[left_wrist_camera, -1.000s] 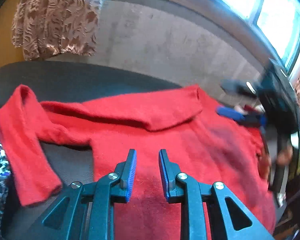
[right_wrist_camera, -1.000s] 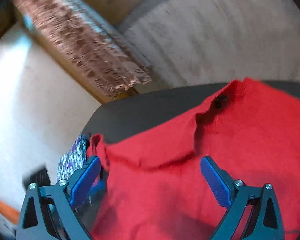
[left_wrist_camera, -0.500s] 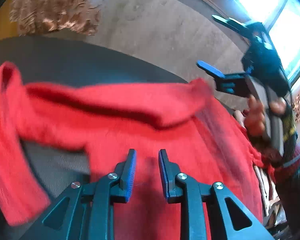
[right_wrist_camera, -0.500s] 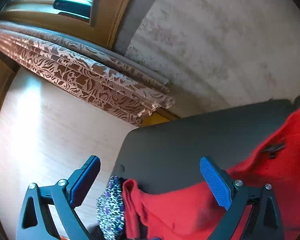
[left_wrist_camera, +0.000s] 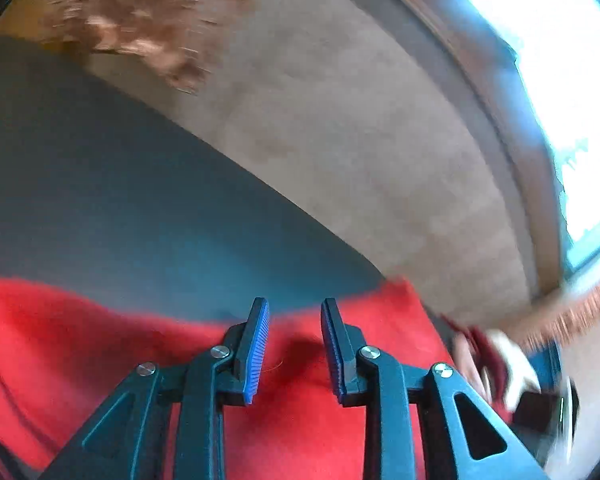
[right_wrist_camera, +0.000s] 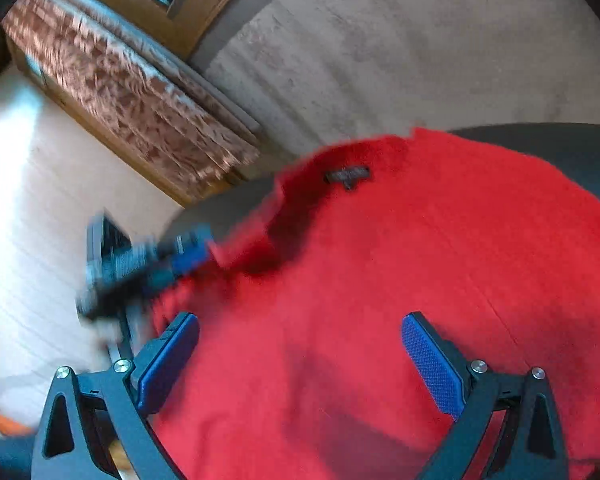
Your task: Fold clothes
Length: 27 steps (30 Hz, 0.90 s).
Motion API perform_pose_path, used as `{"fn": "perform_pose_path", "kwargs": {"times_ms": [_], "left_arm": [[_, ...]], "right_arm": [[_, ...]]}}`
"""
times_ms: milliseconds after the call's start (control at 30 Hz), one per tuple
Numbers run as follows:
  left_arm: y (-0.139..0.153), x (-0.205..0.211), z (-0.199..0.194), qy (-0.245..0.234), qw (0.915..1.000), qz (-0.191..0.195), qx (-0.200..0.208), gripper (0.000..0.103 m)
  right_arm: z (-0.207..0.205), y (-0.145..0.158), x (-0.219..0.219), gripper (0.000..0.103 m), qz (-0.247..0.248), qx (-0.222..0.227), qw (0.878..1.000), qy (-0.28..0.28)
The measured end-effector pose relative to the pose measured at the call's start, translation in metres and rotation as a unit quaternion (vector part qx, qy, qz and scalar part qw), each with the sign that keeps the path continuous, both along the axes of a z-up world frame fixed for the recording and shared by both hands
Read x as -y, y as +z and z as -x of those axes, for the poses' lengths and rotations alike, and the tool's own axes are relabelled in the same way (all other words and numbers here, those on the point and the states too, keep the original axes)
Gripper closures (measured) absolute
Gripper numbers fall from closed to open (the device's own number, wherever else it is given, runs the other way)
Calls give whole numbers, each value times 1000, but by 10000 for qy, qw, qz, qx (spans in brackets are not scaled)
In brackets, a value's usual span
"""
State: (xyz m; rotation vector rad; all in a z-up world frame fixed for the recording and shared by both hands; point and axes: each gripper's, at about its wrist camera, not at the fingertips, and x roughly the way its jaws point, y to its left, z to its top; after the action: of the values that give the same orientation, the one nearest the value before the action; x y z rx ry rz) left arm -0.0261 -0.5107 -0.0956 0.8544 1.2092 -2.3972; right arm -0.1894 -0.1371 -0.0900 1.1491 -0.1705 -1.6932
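Note:
A red sweater (left_wrist_camera: 100,340) lies spread on the dark table (left_wrist_camera: 140,200). My left gripper (left_wrist_camera: 295,308) hovers over the sweater's far edge. Its jaws are narrow and opening, and only the cloth below shows through the gap, nothing pinched. In the right wrist view the sweater (right_wrist_camera: 420,240) fills the frame, its dark neck label (right_wrist_camera: 347,174) near the far edge. My right gripper (right_wrist_camera: 300,320) stands wide open above it, holding nothing. The left gripper (right_wrist_camera: 192,254) shows blurred at the sweater's left, next to a raised fold. A blurred hand (left_wrist_camera: 512,368) carries the right gripper at the lower right.
A brown patterned curtain (right_wrist_camera: 132,96) hangs beyond the table's far left corner. A grey wall (left_wrist_camera: 340,120) and a bright window (left_wrist_camera: 560,60) lie behind the table. Something orange (right_wrist_camera: 4,424) sits low at the left edge.
The left gripper has slid toward the sweater's far edge and rolled, its gap slightly wider. The right gripper has swung from the table's far end back over the sweater, jaws still wide.

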Motion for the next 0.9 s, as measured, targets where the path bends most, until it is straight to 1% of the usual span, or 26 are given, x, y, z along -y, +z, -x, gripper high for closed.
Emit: {"fn": "perform_pose_path", "kwargs": {"times_ms": [67, 100, 133, 167, 200, 233, 267, 300, 367, 400, 433, 467, 500, 567, 633, 733, 767, 900], "left_arm": [[6, 16, -9, 434, 9990, 57, 109, 77], [10, 21, -14, 613, 9980, 102, 136, 77], [17, 20, -19, 631, 9979, 152, 87, 77], [25, 13, -23, 523, 9984, 207, -52, 77], [33, 4, -26, 337, 9988, 289, -192, 77], [41, -13, -25, -70, 9983, 499, -294, 77], [48, -34, -23, -517, 9949, 826, -268, 77], [47, -50, -19, -781, 9912, 1065, -121, 77], [34, -78, -1, -1145, 9815, 1485, 398, 77], [27, -89, 7, -1252, 9761, 1655, 639, 77], [19, -90, 11, -1165, 9747, 1730, 806, 77], [9, -88, 12, -1016, 9748, 1776, 889, 77], [0, -85, 14, -867, 9746, 1823, 972, 81], [-9, -79, 13, -690, 9731, 1940, 1035, 80], [-11, -71, 15, -725, 9740, 1909, 986, 78], [-9, -64, 36, -958, 9618, 2286, 1159, 77], [-7, -61, 41, -1000, 9596, 2345, 1190, 77], [-5, -60, 40, -1047, 9598, 2321, 1185, 77]], "right_arm": [[-5, -12, -6, 0, -200, -135, 9997, 20], [-7, -15, -8, 0, -116, -233, 9997, 16], [-8, -18, -10, 0, -20, -332, 9994, 10], [-10, -21, -12, 0, 76, -432, 9990, 5], [-9, -22, -13, 0, 120, -435, 9990, -5], [-8, -22, -14, 0, 160, -432, 9989, -15], [-8, -23, -14, 0, 207, -403, 9990, -31], [-6, -24, -15, 0, 242, -376, 9990, -30], [-5, -25, -16, 0, 297, -342, 9990, -18], [-6, -25, -16, 0, 299, -348, 9989, -16], [-6, -25, -15, 0, 263, -381, 9989, -9], [-7, -25, -13, 0, 225, -415, 9989, -1], [-9, -25, -11, 0, 163, -451, 9988, -32], [-13, -25, -8, 0, 77, -489, 9987, -124], [-19, -24, -6, 0, 34, -490, 9981, -363], [-26, -24, -5, 0, 12, -575, 9969, -529], [-28, -25, -4, 0, 25, -588, 9967, -555], [-23, -26, -13, 0, 297, -404, 9971, -574]]}}
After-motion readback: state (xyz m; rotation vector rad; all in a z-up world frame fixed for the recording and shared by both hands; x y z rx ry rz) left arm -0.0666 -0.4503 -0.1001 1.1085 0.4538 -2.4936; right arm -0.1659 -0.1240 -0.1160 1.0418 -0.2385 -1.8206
